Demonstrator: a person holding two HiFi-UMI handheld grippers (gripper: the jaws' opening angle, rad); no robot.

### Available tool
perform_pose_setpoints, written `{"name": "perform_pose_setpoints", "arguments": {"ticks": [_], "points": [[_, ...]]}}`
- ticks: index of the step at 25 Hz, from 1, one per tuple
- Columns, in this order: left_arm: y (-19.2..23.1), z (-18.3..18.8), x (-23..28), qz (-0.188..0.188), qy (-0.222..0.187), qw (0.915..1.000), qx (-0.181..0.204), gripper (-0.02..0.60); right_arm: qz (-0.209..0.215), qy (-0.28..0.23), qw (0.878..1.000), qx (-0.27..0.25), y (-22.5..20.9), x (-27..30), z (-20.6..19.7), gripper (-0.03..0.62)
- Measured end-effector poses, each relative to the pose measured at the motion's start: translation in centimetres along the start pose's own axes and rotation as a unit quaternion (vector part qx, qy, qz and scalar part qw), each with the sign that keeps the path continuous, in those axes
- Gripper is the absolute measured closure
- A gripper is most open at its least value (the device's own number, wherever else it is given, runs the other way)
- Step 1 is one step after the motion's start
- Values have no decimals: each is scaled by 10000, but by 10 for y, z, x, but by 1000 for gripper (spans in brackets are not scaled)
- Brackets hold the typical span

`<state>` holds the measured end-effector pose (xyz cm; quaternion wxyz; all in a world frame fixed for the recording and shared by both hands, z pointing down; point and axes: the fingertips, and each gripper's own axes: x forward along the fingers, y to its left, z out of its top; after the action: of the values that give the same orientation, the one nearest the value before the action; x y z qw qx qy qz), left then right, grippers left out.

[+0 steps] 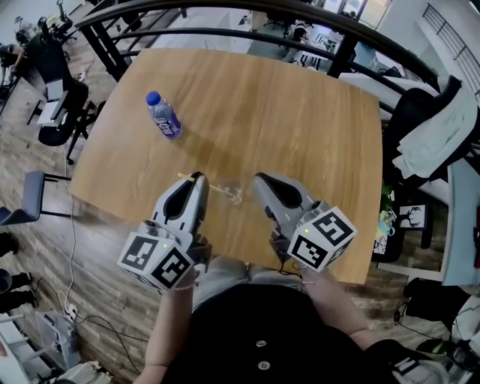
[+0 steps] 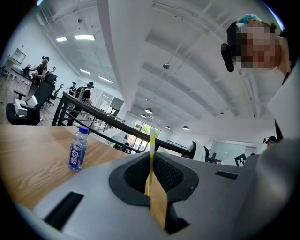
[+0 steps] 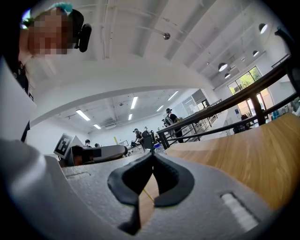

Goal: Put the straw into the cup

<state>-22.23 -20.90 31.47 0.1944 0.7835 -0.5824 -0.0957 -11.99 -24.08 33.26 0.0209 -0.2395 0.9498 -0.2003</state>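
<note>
A yellow-and-white striped straw [image 2: 152,140] stands upright between the pads of my left gripper [image 2: 151,153], which is shut on it. In the head view the left gripper [image 1: 199,178] is near the table's front edge, and the straw [image 1: 214,187] runs from its tip to the right. There it meets a small clear object [image 1: 235,196], apparently the cup, on the table between the two grippers. My right gripper [image 1: 259,178] is just right of that object. In its own view the right gripper [image 3: 152,154] has its jaw tips together with nothing between them. A thin yellow line, the straw [image 3: 149,194], shows through the gap below.
A clear water bottle [image 1: 163,116] with a blue cap and label stands at the wooden table's [image 1: 300,120] far left. Office chairs [image 1: 52,90], a black railing [image 1: 225,11] and a chair draped with clothes [image 1: 439,127] surround the table.
</note>
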Motion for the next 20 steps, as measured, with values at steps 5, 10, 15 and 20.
{"name": "perform_pose_setpoints", "arguments": {"ticks": [5, 10, 15, 20], "points": [[11, 5, 6, -113, 55, 9999, 35, 543, -184, 3, 9998, 89, -3, 4, -7, 595], [22, 3, 16, -172, 155, 9997, 69, 543, -328, 16, 9993, 161, -8, 9, -12, 595], [31, -2, 23, -268, 328, 9991, 77, 543, -484, 52, 9986, 227, -11, 15, -17, 595], [41, -15, 30, -363, 512, 9980, -34, 543, -643, 145, 9974, 292, -17, 18, -25, 595]]}}
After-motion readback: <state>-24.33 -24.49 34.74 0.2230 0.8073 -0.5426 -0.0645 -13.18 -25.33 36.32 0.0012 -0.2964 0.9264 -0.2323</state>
